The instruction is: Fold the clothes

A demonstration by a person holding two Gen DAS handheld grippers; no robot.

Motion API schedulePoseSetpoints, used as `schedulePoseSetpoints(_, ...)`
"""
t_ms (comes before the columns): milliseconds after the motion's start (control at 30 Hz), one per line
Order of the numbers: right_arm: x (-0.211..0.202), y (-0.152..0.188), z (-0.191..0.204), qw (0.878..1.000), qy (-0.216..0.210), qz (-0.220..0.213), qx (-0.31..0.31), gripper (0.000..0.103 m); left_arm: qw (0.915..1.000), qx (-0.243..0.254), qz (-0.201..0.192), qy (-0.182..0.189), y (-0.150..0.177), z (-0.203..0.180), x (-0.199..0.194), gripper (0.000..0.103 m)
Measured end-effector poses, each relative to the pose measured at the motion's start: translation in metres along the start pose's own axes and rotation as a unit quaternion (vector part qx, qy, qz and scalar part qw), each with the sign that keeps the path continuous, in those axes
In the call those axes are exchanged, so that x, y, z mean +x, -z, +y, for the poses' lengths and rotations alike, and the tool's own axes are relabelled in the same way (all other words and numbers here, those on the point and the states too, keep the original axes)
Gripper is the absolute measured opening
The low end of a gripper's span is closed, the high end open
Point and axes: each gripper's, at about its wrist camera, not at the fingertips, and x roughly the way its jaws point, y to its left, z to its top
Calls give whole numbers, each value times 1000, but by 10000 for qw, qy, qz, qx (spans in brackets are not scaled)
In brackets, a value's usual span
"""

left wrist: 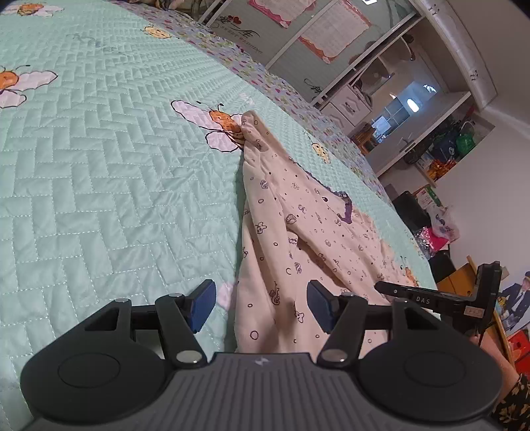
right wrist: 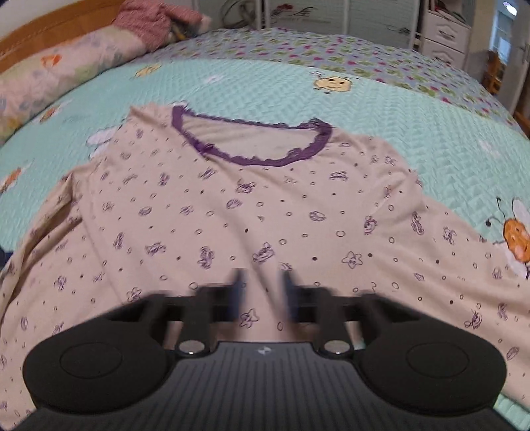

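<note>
A cream pyjama top point(right wrist: 265, 205) with small purple prints and a purple lace neckline point(right wrist: 251, 159) lies spread on the mint quilted bedspread point(right wrist: 414, 109). My right gripper point(right wrist: 263, 291) is low over the top's lower middle. Its blurred blue fingertips stand close together with a ridge of the cloth pinched between them. In the left wrist view the same top point(left wrist: 298, 232) runs away from me, with one sleeve end point(left wrist: 250, 124) far off. My left gripper point(left wrist: 261, 305) is open over the top's near edge, with cloth below the gap and the pads point(left wrist: 202, 303) not pressing it.
Pillows point(right wrist: 66, 66) and a pink garment point(right wrist: 149, 23) lie at the head of the bed. The other device's black body point(left wrist: 430, 300) and a patterned sleeve point(left wrist: 510, 401) show at the right. Beyond the bed edge point(left wrist: 347, 142) are wardrobes point(left wrist: 331, 49) and cluttered shelves point(left wrist: 440, 152).
</note>
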Motion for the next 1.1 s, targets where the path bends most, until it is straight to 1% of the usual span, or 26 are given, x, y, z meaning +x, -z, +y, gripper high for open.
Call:
schedulePoseSetpoints(100, -13, -6, 3, 9998, 26, -173, 11, 1, 10000, -76, -2, 47, -3, 6, -2, 63)
schedulePoseSetpoints(200, -37, -20, -1, 9983, 236, -521, 78, 1, 9998, -178, -28, 46, -5, 13, -6, 63)
schedulePoseSetpoints(233, -43, -24, -4, 9973, 442, -581, 67, 0, 9998, -185, -34, 36, -5, 14, -7, 63)
schedulePoseSetpoints(267, -46, -29, -7, 9944, 858, -608, -53, 0, 9999, -166, -39, 18, -5, 15, -8, 63)
schedulePoseSetpoints(300, -47, -32, -9, 9886, 1350, -631, -200, 0, 9999, -117, -48, -9, -5, 14, -9, 63)
schedulePoseSetpoints(333, -45, -33, -15, 9841, 1644, -646, -200, 0, 10000, -68, -57, -36, -5, 14, -10, 63)
schedulePoseSetpoints(400, -35, -36, -29, 9854, 1604, -560, 59, 1, 9999, 50, -46, -100, -4, 12, -10, 63)
schedulePoseSetpoints(467, -16, -37, -32, 9804, 1932, -384, -91, 2, 9998, 123, -29, -146, -3, 11, -9, 63)
schedulePoseSetpoints(533, 10, -36, -31, 9733, 2274, 99, -286, 4, 9998, 142, -15, -165, -3, 11, -10, 63)
schedulePoseSetpoints(567, 20, -35, -30, 9708, 2349, 340, -348, 8, 9997, 145, 8, -175, -3, 11, -10, 63)
schedulePoseSetpoints(600, 29, -34, -28, 9681, 2416, 543, -386, 20, 9997, 157, 49, -197, -3, 11, -11, 63)
schedulePoseSetpoints(633, 31, -33, -27, 9665, 2461, 640, -349, 28, 9996, 176, 94, -221, -4, 11, -11, 63)
schedulePoseSetpoints(667, 29, -33, -25, 9658, 2491, 678, -255, 44, 9993, 224, 150, -245, -5, 10, -12, 63)
schedulePoseSetpoints(700, 25, -33, -24, 9651, 2525, 679, -154, 56, 9990, 305, 211, -266, -5, 8, -13, 63)
schedulePoseSetpoints(767, 7, -34, -21, 9627, 2672, 411, 144, 63, 9979, 443, 363, -295, -3, 6, -14, 63)
schedulePoseSetpoints(800, -4, -34, -22, 9605, 2746, 228, 380, 68, 9977, 452, 432, -244, -2, 5, -16, 63)
schedulePoseSetpoints(833, -17, -34, -23, 9588, 2760, 5, 676, 68, 9975, 460, 502, -193, 0, 5, -18, 64)
schedulePoseSetpoints(867, -28, -36, -23, 9598, 2639, -260, 922, 68, 9972, 457, 589, -109, 1, 6, -19, 64)
schedulePoseSetpoints(933, -39, -45, -15, 9709, 1987, -783, 1084, 68, 9958, 379, 818, 134, 3, 9, -21, 64)
schedulePoseSetpoints(967, -36, -54, -7, 9792, 1556, -903, 942, 68, 9950, 373, 907, 185, 5, 10, -22, 64)
schedulePoseSetpoints(1000, -27, -65, 5, 9852, 1241, -943, 706, 68, 9940, 439, 979, 192, 6, 10, -22, 64)
schedulePoseSetpoints(1033, -16, -77, 19, 9893, 1010, -964, 427, 68, 9928, 556, 1039, 193, 8, 8, -23, 64)
schedulePoseSetpoints(1100, 9, -104, 46, 9933, 529, -1022, -70, 68, 9895, 791, 1187, 215, 10, 5, -25, 64)
